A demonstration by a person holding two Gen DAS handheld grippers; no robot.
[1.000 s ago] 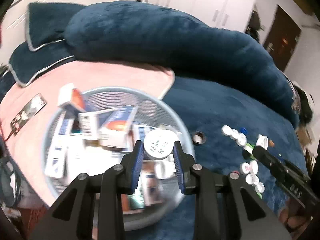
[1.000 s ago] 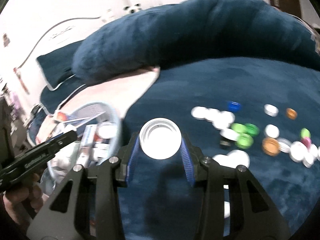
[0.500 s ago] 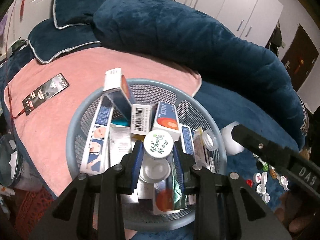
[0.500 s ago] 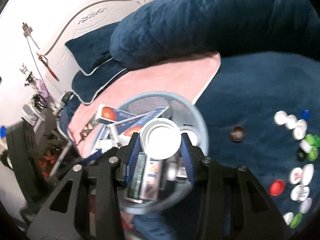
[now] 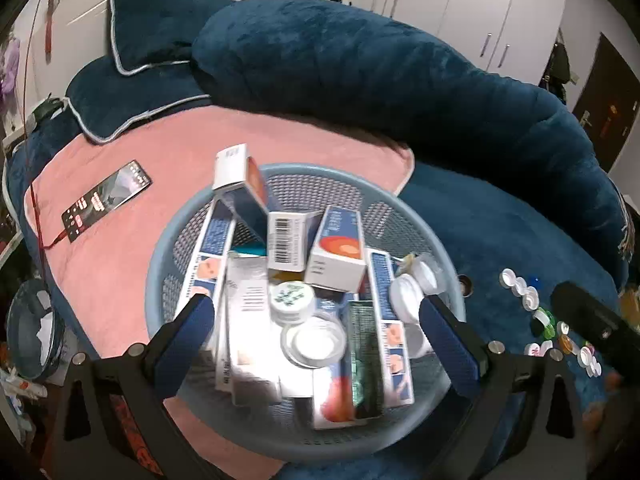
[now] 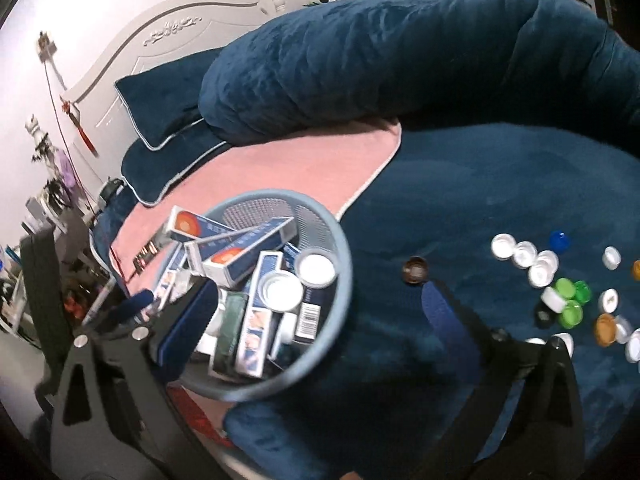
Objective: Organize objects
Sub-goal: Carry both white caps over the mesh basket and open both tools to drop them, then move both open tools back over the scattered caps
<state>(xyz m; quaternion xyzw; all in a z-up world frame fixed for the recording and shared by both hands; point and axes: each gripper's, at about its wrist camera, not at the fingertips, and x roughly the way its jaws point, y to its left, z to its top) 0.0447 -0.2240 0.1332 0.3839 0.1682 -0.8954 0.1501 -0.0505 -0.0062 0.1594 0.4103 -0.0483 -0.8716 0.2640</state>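
A plush dark-blue bedspread [image 5: 500,240] lies ahead of the gripper, a rolled dark-blue duvet [image 5: 360,80] beyond it. Left sit silver-piped blue pillows [image 5: 136,52] against a white carved headboard [image 6: 168,28]. Far right stand white wardrobe doors [image 5: 460,4] and a dark wooden door [image 5: 600,100].

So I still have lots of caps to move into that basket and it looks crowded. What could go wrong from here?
The basket is piled high: one box already leans over the rim, so more drops might tip it out onto the pink towel.

Caps are scattered close together on soft blue bedding; a gripper may nudge neighbours or pinch two at once.

Caps dropped on slanted boxes, like the white cap, could roll off.
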